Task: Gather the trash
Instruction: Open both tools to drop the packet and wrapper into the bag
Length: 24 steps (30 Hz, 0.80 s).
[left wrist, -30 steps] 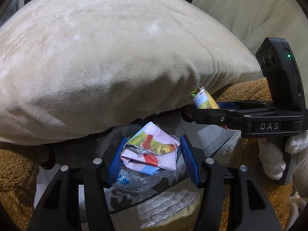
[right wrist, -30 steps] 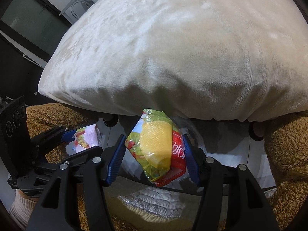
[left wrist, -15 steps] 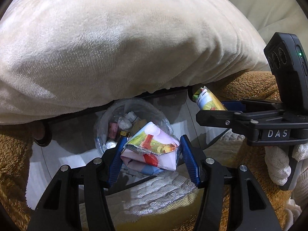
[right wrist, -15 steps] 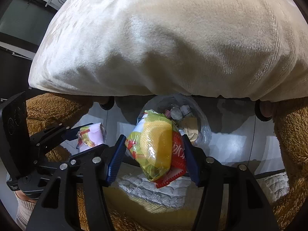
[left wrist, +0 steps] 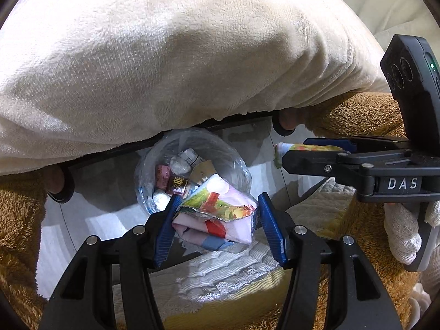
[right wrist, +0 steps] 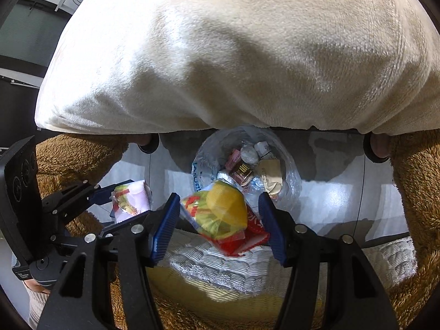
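My left gripper (left wrist: pixel 217 227) is shut on a folded pink wrapper (left wrist: pixel 217 217) with fruit print. It hangs just above the near rim of a clear-bag-lined trash bin (left wrist: pixel 233 154) on the floor. My right gripper (right wrist: pixel 217 227) holds a yellow, green and red snack packet (right wrist: pixel 222 217) between its pads, above the same bin (right wrist: pixel 288 165). The packet is tilted and looks blurred at its lower edge. The bin holds several wrappers. Each gripper shows in the other's view: the right one (left wrist: pixel 316 154), the left one (right wrist: pixel 129 200).
A large cream pillow (left wrist: pixel 178 55) overhangs the bin from behind. Brown plush fabric (right wrist: pixel 418 192) lies on both sides. A white and yellow lace-edged cloth (right wrist: pixel 220 272) sits below the grippers. The grey floor (right wrist: pixel 330 192) surrounds the bin.
Both grippers have moved forward and over the bin, which has come out from under the pillow's edge. The snack packet has tilted and slipped lower between the right pads.
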Motion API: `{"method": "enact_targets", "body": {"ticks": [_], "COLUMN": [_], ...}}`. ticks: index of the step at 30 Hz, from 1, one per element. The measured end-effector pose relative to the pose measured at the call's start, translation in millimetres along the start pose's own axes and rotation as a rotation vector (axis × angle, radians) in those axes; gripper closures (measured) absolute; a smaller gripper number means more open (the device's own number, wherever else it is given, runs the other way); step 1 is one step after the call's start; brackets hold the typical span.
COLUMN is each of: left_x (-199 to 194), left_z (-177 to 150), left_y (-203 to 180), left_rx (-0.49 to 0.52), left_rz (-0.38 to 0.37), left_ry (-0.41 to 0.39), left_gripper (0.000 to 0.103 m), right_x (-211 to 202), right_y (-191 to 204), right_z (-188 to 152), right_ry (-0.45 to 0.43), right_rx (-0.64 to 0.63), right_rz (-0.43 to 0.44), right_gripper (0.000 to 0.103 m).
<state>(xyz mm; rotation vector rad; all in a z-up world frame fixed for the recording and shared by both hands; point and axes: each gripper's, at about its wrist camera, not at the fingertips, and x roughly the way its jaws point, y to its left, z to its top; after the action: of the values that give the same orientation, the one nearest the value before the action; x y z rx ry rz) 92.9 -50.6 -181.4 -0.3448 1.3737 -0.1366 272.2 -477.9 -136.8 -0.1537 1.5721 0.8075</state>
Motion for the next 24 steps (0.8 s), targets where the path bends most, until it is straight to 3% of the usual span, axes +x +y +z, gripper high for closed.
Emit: {"method": "enact_targets", "body": {"ticks": [1, 2, 13, 15, 17, 18, 20, 24], "left_x": [1.2, 1.5, -4.0, -7.6, -13.2, -17.2, -25.2, -43.8], "left_z": [0.1, -0.1, -0.3, -0.8, -2.0, -2.8, -3.8, -6.3], "left_y": [0.4, 0.4, 2.7, 1.8, 1.5, 1.4, 1.2, 2.4], "left_rx": [-0.004, -0.007, -0.017, -0.012, -0.008, -0.007, -0.008, -0.010], "left_rz": [0.001, 0.002, 0.018, 0.018, 0.022, 0.027, 0.034, 0.037], "left_ry": [0.006, 0.007, -0.018, -0.032, -0.054, -0.070, -0.103, -0.174], "left_gripper": [0.022, 0.020, 0.020, 0.020, 0.020, 0.020, 0.020, 0.020], "right_x": [-0.1, 0.5, -3.4, -6.7, -14.2, -20.1, -33.0, -55.0], "right_y": [-1.0, -1.5, 1.1, 2.5, 5.0, 6.7, 10.7, 14.6], "right_z": [0.1, -0.1, -0.2, -2.2, -5.3, -7.6, -12.6, -20.8], "right_ry": [0.000, 0.002, -0.013, -0.032, -0.076, -0.112, -0.187, -0.294], "right_rx": [0.007, 0.010, 0.010, 0.001, -0.016, -0.027, -0.054, -0.082], "right_rz": [0.007, 0.012, 0.006, 0.021, 0.041, 0.043, 0.041, 0.044], "right_gripper": [0.035, 0.035, 0.034, 0.027, 0.022, 0.011, 0.005, 0.005]}}
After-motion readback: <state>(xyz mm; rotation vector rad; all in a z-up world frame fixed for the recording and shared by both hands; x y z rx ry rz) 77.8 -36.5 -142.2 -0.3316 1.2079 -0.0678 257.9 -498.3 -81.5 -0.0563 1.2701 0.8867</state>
